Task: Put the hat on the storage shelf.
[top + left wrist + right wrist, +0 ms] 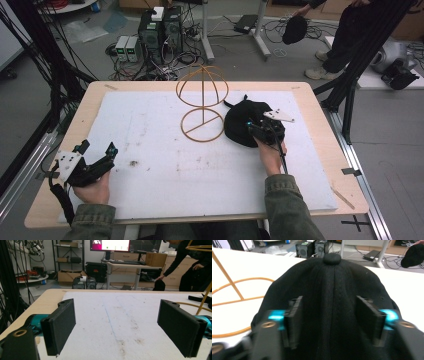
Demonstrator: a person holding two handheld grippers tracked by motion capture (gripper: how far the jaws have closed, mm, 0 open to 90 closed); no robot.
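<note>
- Table (320,165), wood with a white mat (165,165) on it, is lying under everything.
- Wire hat stand (202,102), orange, is standing upright at the mat's far middle.
- Black cap (240,125) is sitting on the mat just right of the stand's base ring, button top facing far.
- My right gripper (329,320) is straddling a fold of the cap's crown, jaws half closed; can't tell if the pads are pinching the cloth yet.
- My left gripper (117,327) is resting at the near left, jaws spread wide, grasping nothing.
</note>
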